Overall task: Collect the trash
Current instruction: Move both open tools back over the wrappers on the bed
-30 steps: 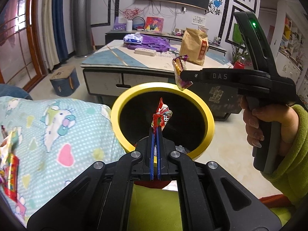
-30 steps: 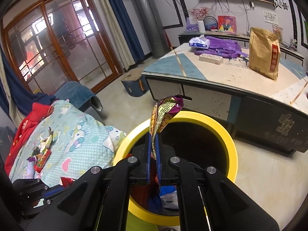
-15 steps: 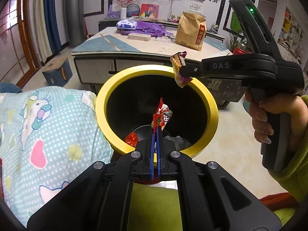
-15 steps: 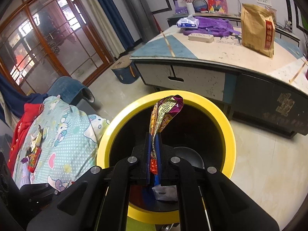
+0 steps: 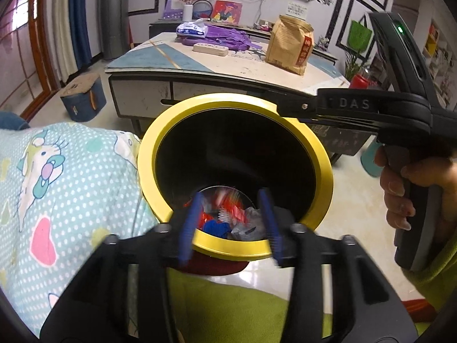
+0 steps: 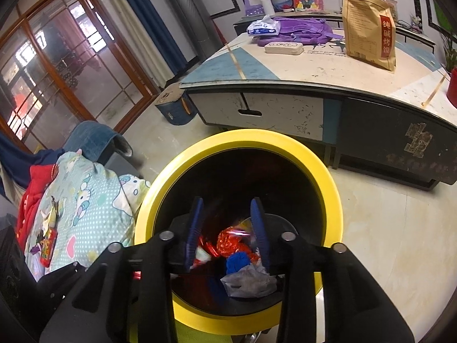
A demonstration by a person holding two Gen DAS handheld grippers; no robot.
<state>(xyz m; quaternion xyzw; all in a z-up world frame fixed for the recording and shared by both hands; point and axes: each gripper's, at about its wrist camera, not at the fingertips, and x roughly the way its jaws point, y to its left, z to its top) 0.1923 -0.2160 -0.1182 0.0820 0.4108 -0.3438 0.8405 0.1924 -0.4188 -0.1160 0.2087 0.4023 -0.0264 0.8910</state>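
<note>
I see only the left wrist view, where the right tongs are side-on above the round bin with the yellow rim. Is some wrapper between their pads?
Observer: No. In the right wrist view the right tongs have their jaws opening, with nothing between the blue pads.
Operator: Is more trash waiting outside the bin?
Observer: Yes. Several small colourful wrappers lie on the turquoise cartoon-print blanket, at its far end from the round yellow-rimmed bin.
Operator: What is beside them?
Observer: A red garment, against the blanket's edge.
</note>
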